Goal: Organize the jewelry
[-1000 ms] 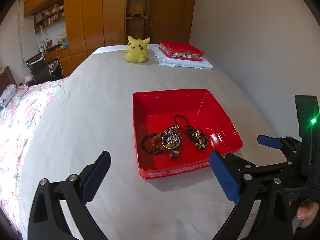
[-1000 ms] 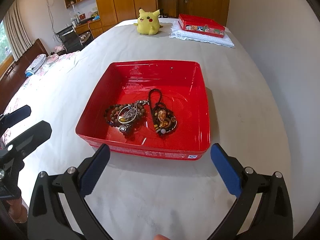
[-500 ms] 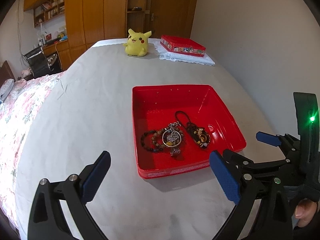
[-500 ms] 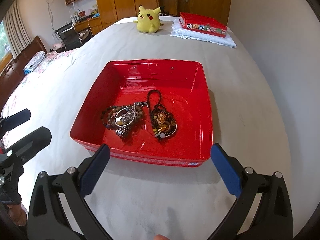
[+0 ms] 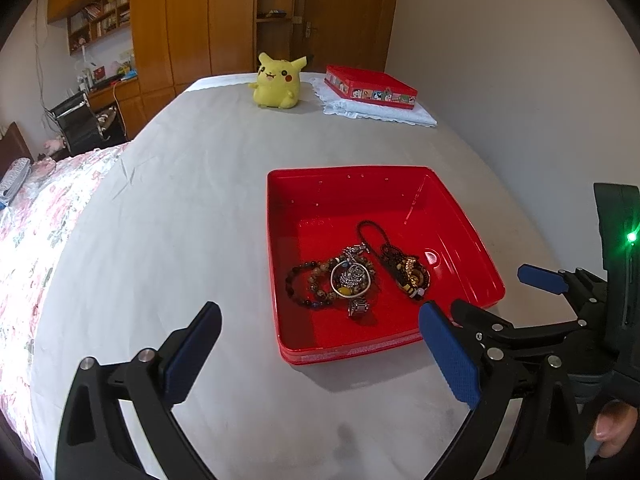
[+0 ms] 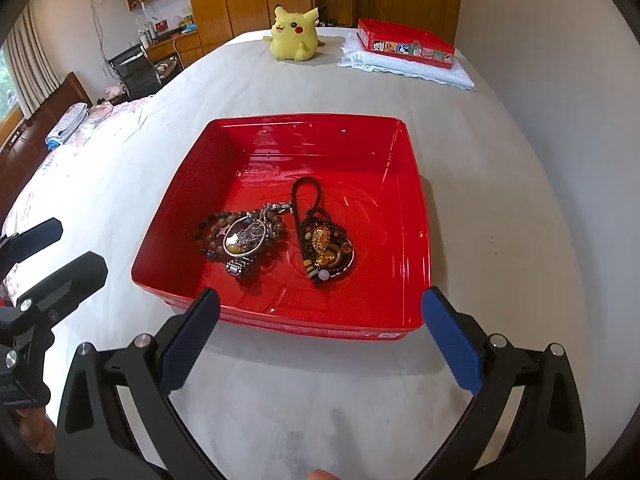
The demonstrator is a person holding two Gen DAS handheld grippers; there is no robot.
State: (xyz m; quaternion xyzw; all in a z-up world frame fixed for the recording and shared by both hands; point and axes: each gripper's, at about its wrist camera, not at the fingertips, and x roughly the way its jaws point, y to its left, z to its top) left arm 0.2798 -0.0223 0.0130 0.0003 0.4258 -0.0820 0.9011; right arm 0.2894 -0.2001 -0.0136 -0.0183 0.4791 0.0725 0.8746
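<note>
A red tray lies on the grey sheet. In it is a tangle of brown bead bracelets with a silver ring and chain. Beside that lies a dark cord necklace with a gold pendant. My left gripper hovers open before the tray's near left corner, holding nothing. My right gripper is open too, just short of the tray's near rim, its fingers spread about as wide as the tray.
A yellow plush toy and a red tin on a white cloth sit at the far end. A wall runs along the right. Floral bedding and a chair are at the left.
The right gripper has moved closer to the tray, which now sits larger and lower in its view. The left view has tilted slightly. Both grippers stayed open.
</note>
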